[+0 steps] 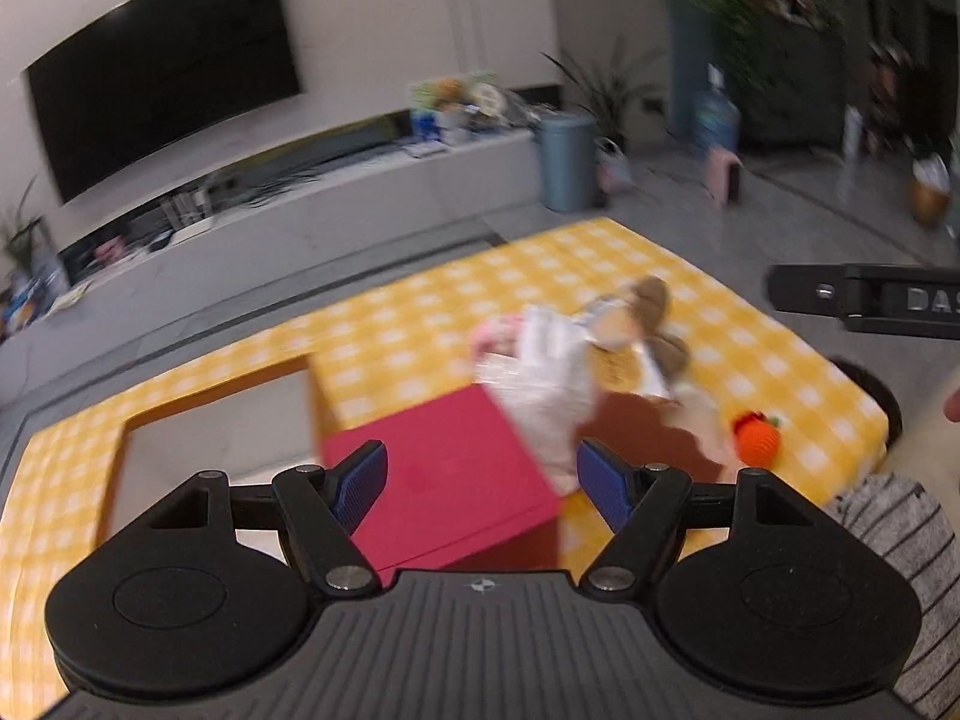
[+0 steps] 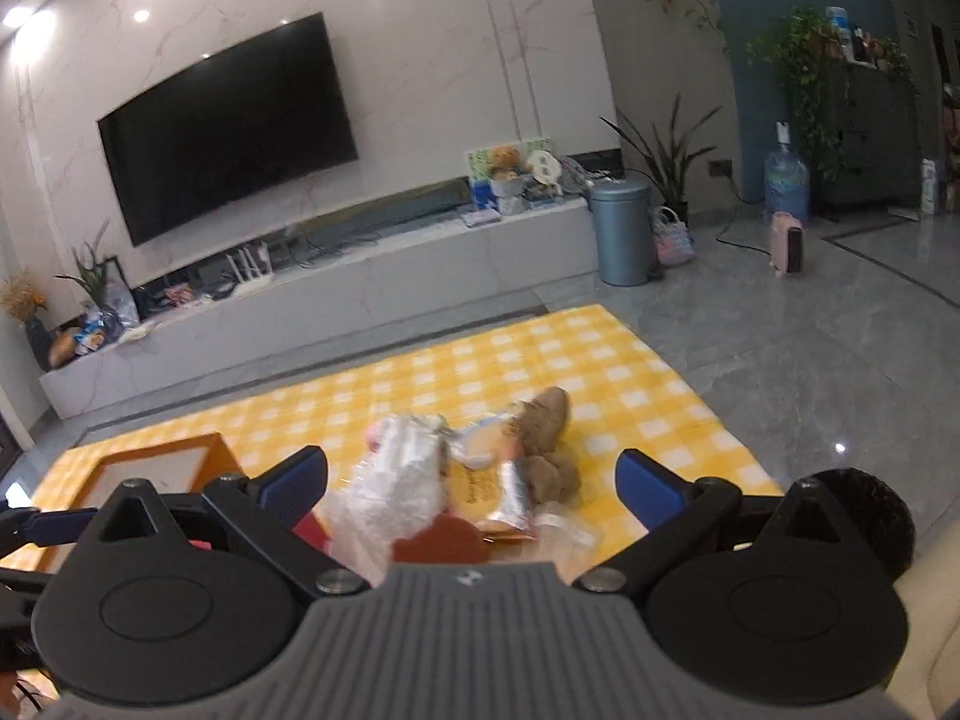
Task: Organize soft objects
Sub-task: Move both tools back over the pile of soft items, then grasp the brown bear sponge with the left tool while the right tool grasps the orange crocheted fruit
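Both the left tool (image 1: 480, 480) and right tool (image 2: 471, 483) hover wide apart, holding nothing, above the yellow checked desk (image 2: 600, 354), where a brown plush toy (image 2: 543, 420) lies among crinkly plastic-wrapped packets (image 2: 396, 480) beside the red flat box (image 1: 444, 480).

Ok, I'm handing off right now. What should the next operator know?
Left tongs: open, empty, above the red box.
Right tongs: open, empty, above the pile.
Things: white bagged plush, brown plush and snack packets heaped on the yellow checked cloth; orange knitted toy lies apart near the cloth's edge; open orange box to the left.
Done: nothing visibly sorted.
Left: everything.
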`<action>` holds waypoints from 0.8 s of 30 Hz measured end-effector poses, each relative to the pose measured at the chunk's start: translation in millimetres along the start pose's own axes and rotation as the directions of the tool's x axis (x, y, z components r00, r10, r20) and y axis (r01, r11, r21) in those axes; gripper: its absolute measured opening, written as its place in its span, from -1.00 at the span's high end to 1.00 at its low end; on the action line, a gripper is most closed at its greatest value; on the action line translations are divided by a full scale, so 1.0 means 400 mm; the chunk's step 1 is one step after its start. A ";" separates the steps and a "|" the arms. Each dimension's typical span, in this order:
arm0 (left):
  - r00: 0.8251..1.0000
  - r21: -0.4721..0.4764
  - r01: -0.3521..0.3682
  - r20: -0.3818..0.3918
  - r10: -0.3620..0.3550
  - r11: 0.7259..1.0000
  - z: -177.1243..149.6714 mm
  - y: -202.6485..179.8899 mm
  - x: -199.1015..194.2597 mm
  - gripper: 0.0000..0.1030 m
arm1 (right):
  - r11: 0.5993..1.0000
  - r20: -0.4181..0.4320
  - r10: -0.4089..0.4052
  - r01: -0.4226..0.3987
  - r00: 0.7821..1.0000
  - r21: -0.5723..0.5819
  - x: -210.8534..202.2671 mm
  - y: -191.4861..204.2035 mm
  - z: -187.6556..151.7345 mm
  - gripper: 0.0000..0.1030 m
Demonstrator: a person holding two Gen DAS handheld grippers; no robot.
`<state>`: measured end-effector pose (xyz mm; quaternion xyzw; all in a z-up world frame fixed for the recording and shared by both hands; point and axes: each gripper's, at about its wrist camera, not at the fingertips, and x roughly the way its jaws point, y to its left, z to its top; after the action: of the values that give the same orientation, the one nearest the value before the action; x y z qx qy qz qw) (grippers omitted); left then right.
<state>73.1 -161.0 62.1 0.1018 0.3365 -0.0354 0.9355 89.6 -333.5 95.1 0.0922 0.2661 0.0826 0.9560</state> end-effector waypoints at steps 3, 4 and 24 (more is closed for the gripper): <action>0.999 0.031 0.026 -0.026 -0.025 0.999 0.012 -0.059 0.042 -0.65 | 0.999 -0.034 -0.054 0.054 0.998 0.002 0.030 -0.039 -0.017 -0.95; 0.998 0.033 0.039 -0.040 -0.038 0.999 0.015 -0.073 0.055 -0.65 | 0.998 -0.047 -0.068 0.068 0.997 0.009 0.041 -0.052 -0.022 -0.95; 0.910 -0.165 0.180 -0.346 -0.227 0.970 0.026 -0.219 0.368 -0.65 | 0.940 -0.296 -0.271 0.319 0.916 0.124 0.290 -0.241 -0.123 -0.82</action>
<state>181.4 -248.4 -38.5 0.0099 0.5134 -0.0915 0.8532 172.2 -396.5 -24.9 0.1198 0.4131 -0.0739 0.8997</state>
